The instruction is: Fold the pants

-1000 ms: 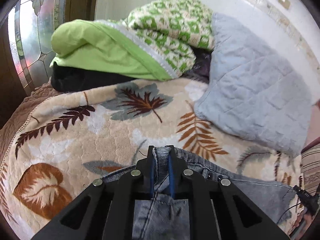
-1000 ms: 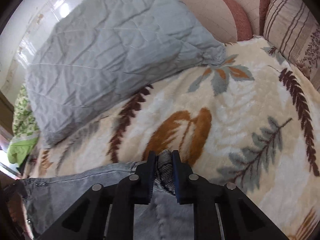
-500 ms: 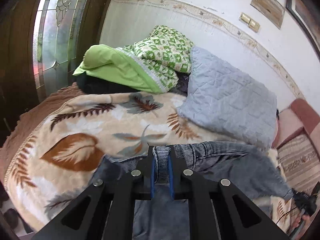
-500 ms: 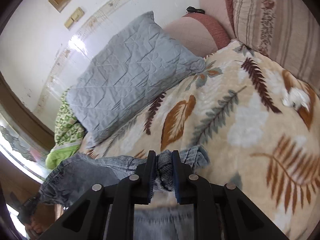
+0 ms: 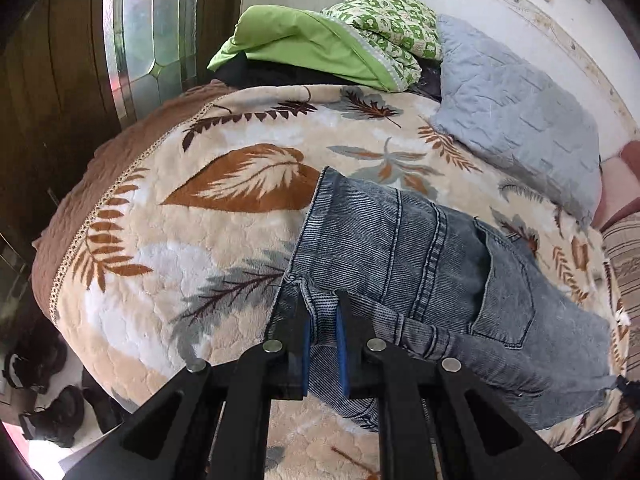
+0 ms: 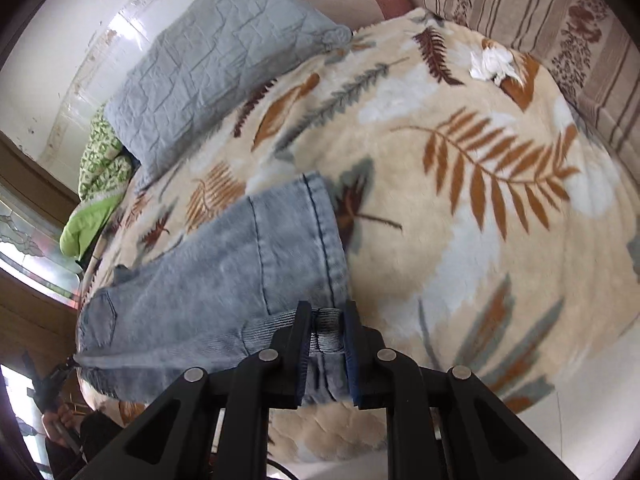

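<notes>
The pants [image 5: 420, 264] — grey-blue washed denim — lie folded on the bed, across the leaf-patterned blanket [image 5: 192, 248] near its front edge. In the left wrist view the left hand-held gripper [image 5: 321, 320] is clenched on the denim at a seamed corner, with a strip of fabric pinched between its blue-lined fingers [image 5: 305, 340]; a back pocket and the doubled seams of the seat show just beyond it. In the right wrist view the right hand-held gripper [image 6: 327, 330] is likewise clamped on the pants [image 6: 224, 272], gripping a stitched hem edge, and a leg cuff lies flat on the blanket [image 6: 480, 208] just ahead of the fingers.

Toward the far edge of the bed a quilted grey pillow [image 5: 516, 108] rests on the blanket, and beside it — at the far left corner — sits a pile of green bedding [image 5: 332, 36] over something dark. A striped cushion [image 6: 532, 12] stands along the right edge of the bed, with a crumpled white scrap [image 6: 492, 62] on the blanket close to it. A stained-glass window [image 5: 148, 28] shows beyond the left corner.
</notes>
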Demonstrator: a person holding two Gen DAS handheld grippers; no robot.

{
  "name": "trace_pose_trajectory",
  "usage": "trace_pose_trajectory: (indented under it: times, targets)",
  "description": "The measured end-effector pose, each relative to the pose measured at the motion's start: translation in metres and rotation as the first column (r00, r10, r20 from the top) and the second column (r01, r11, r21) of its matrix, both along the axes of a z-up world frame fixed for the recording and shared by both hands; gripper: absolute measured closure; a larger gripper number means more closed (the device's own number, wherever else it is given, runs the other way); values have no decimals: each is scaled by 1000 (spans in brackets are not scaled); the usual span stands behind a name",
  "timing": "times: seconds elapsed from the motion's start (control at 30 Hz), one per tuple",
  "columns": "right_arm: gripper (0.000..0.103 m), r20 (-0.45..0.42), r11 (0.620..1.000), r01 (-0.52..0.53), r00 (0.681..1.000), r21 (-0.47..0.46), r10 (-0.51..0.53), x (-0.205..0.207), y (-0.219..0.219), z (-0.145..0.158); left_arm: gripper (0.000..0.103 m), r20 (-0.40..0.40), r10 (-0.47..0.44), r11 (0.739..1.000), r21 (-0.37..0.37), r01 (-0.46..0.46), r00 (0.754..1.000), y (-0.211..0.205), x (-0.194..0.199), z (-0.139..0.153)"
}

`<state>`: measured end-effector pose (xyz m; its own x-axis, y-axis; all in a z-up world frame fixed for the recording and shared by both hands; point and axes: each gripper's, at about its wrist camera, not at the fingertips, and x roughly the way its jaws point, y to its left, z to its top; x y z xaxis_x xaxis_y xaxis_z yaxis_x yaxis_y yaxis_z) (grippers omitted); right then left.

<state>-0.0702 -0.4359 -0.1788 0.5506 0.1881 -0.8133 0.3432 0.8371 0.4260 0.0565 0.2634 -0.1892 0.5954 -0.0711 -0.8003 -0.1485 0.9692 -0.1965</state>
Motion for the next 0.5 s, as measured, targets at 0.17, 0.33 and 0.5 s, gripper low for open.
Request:
trace_pose_trajectory:
  times: [0.17,0.33,0.5]
  targets:
    - [83,-20,1000,-15,1000,27,15,-5,-8,4,84,-1,30,993,114,-30,1000,-3,-9,17]
    - [83,32,996,-5,999,-88,8,-11,-8,29,83,91,90,968,226,-109,992,2,-29,54]
    - [83,139,1000,-15,990,13,13,-2,0,40,59,152,-15,987,159,-10,988,-39,-31,81]
